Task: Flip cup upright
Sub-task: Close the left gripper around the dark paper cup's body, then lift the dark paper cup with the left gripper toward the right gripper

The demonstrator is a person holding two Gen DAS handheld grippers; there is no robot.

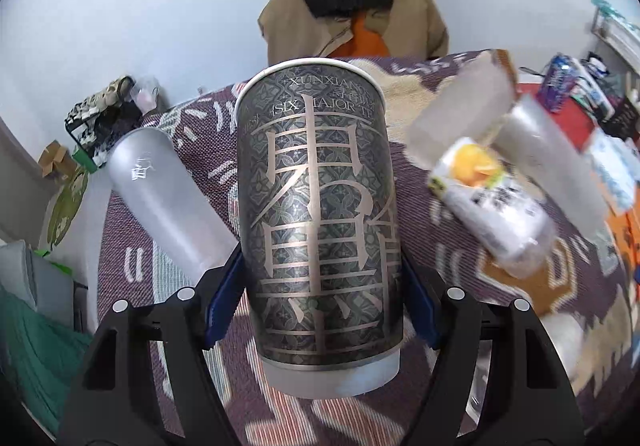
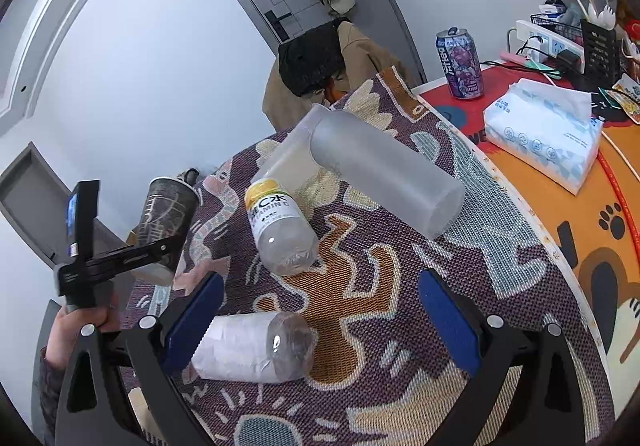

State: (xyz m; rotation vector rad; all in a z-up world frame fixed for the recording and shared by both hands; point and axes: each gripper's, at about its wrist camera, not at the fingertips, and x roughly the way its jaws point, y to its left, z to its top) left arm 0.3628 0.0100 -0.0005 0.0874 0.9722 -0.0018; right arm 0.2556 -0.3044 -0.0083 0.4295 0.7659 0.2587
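Note:
A dark grey patterned paper cup (image 1: 320, 214) with copper characters is held in my left gripper (image 1: 320, 302), whose blue pads press its two sides. The cup's rim points away from the camera and its white base is nearest. In the right wrist view the same cup (image 2: 166, 218) is lifted over the left edge of the table, tilted with its rim up. My right gripper (image 2: 320, 322) is open and empty above the patterned cloth (image 2: 400, 326), with a clear bottle (image 2: 256, 346) lying beside its left pad.
Frosted plastic cups (image 2: 380, 174) lie on their sides on the cloth, with a yellow-capped bottle (image 2: 280, 230) between them. A drink can (image 2: 460, 62), a tissue pack (image 2: 544, 130) and wire racks stand at the right. A jacket-draped chair (image 1: 352, 6) is behind the table.

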